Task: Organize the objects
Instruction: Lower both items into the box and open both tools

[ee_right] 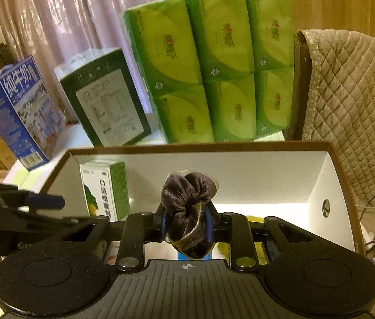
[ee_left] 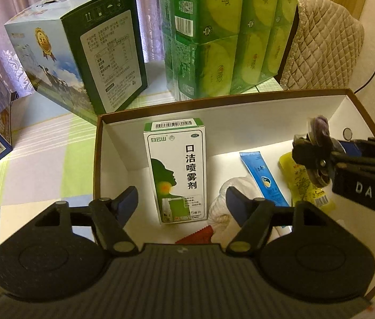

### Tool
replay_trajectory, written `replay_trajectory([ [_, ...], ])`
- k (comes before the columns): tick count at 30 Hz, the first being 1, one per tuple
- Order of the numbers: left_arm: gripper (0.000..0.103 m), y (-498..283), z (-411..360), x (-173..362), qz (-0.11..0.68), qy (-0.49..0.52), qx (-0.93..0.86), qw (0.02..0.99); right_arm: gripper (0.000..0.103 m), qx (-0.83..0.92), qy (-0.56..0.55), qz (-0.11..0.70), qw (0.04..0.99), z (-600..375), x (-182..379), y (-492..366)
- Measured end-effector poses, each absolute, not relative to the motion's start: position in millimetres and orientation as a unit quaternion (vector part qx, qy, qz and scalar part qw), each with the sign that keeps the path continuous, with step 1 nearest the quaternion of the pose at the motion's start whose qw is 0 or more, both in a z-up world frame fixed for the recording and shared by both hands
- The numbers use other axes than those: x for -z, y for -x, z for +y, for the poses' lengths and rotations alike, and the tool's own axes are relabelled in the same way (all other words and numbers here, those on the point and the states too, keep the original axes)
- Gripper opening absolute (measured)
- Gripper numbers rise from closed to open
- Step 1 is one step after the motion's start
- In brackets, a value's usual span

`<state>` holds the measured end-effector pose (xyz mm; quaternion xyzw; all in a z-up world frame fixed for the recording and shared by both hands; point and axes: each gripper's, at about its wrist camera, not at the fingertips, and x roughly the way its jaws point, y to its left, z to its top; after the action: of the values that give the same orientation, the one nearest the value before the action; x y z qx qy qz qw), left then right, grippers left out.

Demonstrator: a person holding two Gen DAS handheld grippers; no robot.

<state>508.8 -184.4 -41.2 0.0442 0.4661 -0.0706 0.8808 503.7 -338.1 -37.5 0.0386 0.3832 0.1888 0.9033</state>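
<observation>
Right wrist view shows the right gripper [ee_right: 187, 226] clamping a brown scrunchie [ee_right: 187, 199] above the white box [ee_right: 317, 175], left gripper [ee_left: 180, 199] spread empty; it may snag, apparently loosely pinched.

One open white box [ee_left: 240, 122] with a brown rim holds one upright spray carton [ee_left: 176, 170], one blue tube [ee_left: 263, 178], one yellow packet [ee_left: 303, 183], one white cloth bundle [ee_left: 222, 212] and one red-edged item [ee_left: 195, 235]. Behind it stand two milk cartons [ee_right: 20, 111] [ee_right: 105, 101] and one six-pack of green tissues [ee_right: 214, 66]. Two grippers [ee_left: 180, 199] [ee_right: 187, 224] and one brown velvet scrunchie [ee_right: 187, 199] complete the count.
</observation>
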Motion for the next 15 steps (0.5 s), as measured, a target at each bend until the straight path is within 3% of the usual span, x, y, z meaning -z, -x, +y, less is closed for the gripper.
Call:
replay_trajectory([
  [2, 0.075, -506, -184, 38, 0.463, -0.044, 0.073, 0.882, 0.048, -0.183, -0.051, 0.373, 0.908, -339, 34, -503],
  [5, 0.077, -499, -182, 32, 0.459, -0.042, 0.074, 0.884, 0.061, -0.184, -0.063, 0.348, 0.917, -342, 27, -497],
  [15, 0.085, -475, -177, 19, 0.450, -0.029, 0.071, 0.889, 0.069, -0.182, -0.081, 0.353, 0.914, -356, 18, -479],
])
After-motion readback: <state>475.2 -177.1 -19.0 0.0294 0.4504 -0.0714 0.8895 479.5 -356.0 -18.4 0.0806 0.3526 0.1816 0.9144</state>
